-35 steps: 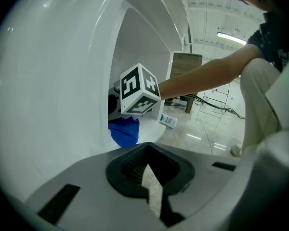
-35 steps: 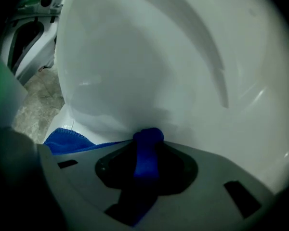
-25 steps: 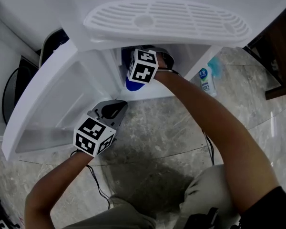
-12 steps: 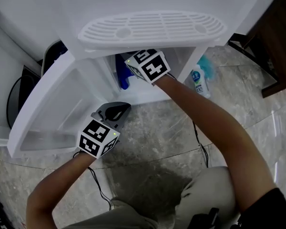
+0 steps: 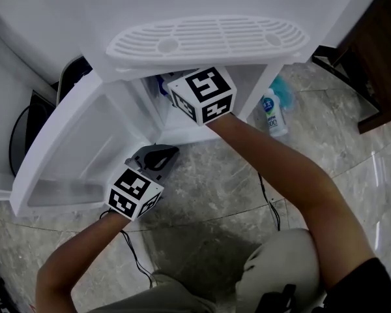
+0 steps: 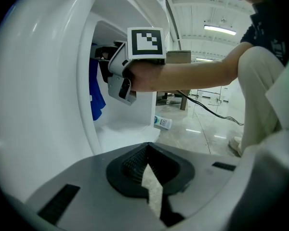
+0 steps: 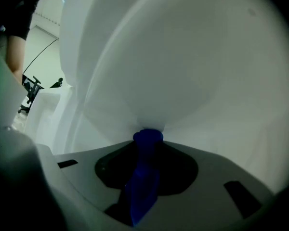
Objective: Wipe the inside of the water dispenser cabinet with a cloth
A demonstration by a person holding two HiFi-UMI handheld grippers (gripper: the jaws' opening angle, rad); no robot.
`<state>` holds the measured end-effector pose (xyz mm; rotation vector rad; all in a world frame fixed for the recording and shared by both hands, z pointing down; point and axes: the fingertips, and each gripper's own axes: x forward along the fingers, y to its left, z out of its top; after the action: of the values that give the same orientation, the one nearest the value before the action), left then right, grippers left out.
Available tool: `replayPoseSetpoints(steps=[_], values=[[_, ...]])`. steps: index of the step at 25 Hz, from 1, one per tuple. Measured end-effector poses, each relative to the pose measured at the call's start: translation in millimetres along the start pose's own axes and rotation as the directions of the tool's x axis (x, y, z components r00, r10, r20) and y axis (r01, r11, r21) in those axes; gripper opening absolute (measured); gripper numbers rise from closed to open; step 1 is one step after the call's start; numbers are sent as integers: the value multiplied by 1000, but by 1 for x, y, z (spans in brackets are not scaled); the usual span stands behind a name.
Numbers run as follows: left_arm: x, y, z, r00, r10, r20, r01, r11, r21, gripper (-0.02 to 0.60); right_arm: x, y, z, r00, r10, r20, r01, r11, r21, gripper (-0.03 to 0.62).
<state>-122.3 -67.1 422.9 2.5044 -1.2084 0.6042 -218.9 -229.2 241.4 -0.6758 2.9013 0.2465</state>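
Smooth white plastic cabinet (image 7: pixel 192 57), blue fabric cloth (image 7: pixel 143 177), glossy stone floor (image 5: pixel 247 194).

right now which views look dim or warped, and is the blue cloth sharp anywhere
Right gripper view: dim, fisheye-curved cabinet walls, blue cloth soft between the jaws. Left gripper view: brighter, also fisheye, cloth clearer. Head view: even light, dark shadow on the floor.

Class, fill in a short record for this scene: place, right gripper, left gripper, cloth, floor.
Place: water dispenser cabinet, its door swung open
Right gripper: inside the cabinet, shut on the cloth
Left gripper: outside, by the open door, shut, empty
Cloth: blue, pinched between the jaws, hanging down inside the cabinet
Floor: bottle lying beside the cabinet
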Motion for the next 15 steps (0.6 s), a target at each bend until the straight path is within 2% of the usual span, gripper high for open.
replayPoseSetpoints(steps=[7,15], values=[[-2,6,-4,1000,-2,5,2,1000,-5,8,11,-15,-4,994,-103,29,101,992,70,94],[-5,6,-9,1000,-6,4,6,1000,-15,8,29,-34,-11,987,-158,32,157,987,48,92]])
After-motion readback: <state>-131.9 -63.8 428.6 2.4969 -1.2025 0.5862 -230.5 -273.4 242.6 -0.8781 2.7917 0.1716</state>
